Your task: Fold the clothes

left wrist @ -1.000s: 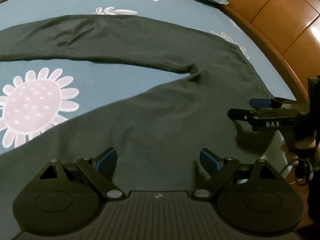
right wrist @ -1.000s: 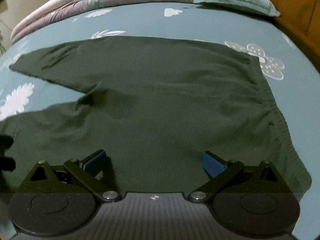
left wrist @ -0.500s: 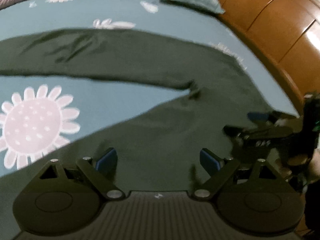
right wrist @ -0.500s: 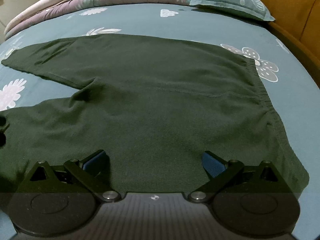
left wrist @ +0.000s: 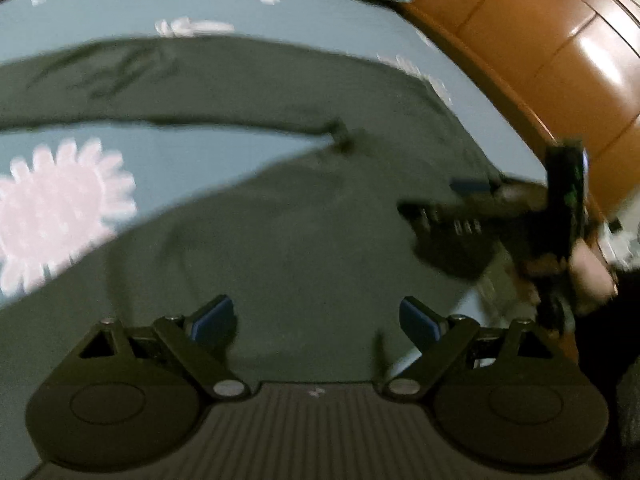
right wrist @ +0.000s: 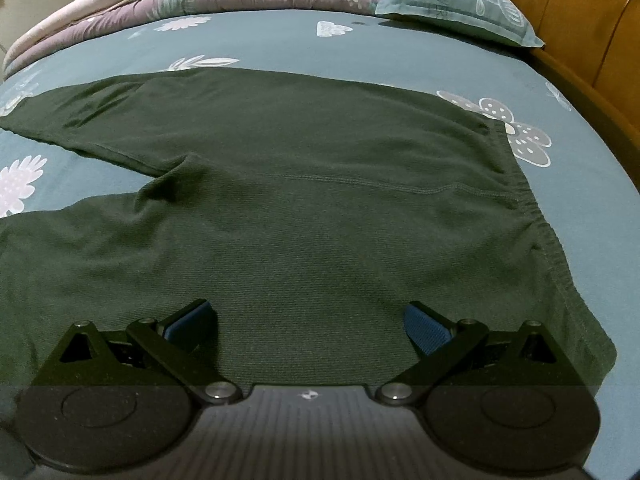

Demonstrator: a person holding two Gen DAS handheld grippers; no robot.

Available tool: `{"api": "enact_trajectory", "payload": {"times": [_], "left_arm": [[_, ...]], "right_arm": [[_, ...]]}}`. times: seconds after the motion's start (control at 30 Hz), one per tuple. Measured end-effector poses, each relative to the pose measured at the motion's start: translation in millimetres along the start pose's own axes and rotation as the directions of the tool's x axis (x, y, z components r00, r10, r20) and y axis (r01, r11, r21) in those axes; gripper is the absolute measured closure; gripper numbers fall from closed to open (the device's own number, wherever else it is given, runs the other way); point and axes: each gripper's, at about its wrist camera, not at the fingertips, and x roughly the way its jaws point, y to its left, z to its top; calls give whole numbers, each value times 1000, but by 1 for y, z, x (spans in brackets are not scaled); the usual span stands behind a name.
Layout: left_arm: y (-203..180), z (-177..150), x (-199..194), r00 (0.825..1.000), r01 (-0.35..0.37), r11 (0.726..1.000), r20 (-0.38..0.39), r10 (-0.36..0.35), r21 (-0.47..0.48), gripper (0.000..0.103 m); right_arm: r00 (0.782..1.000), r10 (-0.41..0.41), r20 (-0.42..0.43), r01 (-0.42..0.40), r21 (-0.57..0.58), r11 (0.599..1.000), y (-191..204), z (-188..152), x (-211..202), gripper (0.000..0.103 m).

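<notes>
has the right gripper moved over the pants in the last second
Yes. In the left wrist view the right gripper has slid from the waistband edge inward over the dark green pants, toward the crotch.

Dim indoor light; left wrist view motion-blurred; right wrist view sharp; fisheye bending edges; glare on wood (left wrist: 592, 48).

The left wrist view looks forward and down from low over the dark green cotton trousers (left wrist: 304, 216), close to the cloth, its left claw (left wrist: 316, 320) spread in the foreground. The right claw (left wrist: 448, 200) shows ahead to its right, blurred. The right wrist view sits close above the same trousers (right wrist: 320, 216), past its own claw (right wrist: 308, 322) toward the teal pillow (right wrist: 452, 4). Both share the trousers and the blue flowered bedsheet (right wrist: 260, 44).
</notes>
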Motion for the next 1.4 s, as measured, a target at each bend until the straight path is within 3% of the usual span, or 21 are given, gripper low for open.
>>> {"api": "enact_trajectory", "payload": {"times": [0.17,0.4,0.5,0.6,0.7,0.8,0.9,1.1,1.23,1.33,1.4], "left_arm": [[5,-18,-2,999,23,999,-47,-25,-46,13],[13,-24,-27,1000,-20,997,-20,19,-77,13],[29,-38,-20,996,-64,985,-71,53,-159,13],[39,-50,-29,998,-43,973,-57,31,-226,12],[45,-54,-42,995,-94,966,-64,81,-242,12],[52,-50,-52,987,-157,955,-19,158,-251,12],[63,-49,-55,978,-193,936,22,209,-295,12],[70,-57,-60,960,-253,909,30,278,-332,12],[70,-60,-68,943,-297,892,45,331,-340,12],[76,-49,-67,905,-388,867,46,422,-312,12],[89,-47,-63,896,-410,851,29,443,-328,12]], "right_arm": [[1000,-3,9,3,-4,1000,0,-2,-1,0],[1000,-8,15,8,-5,1000,1,-2,-1,0],[1000,-10,16,10,-4,1000,2,-2,-1,0],[1000,-6,0,6,-9,1000,2,0,-2,0],[999,8,-32,-8,-10,1000,0,5,-6,0],[998,55,-23,-55,12,998,-3,10,-13,0],[996,88,-5,-88,9,996,1,18,-15,0],[993,121,-18,-122,-69,990,16,25,-9,0],[988,145,45,-139,-125,982,22,32,-16,0],[977,197,84,-180,-175,968,30,40,-22,0],[973,218,82,-199,-194,961,33,42,-19,0]]}}
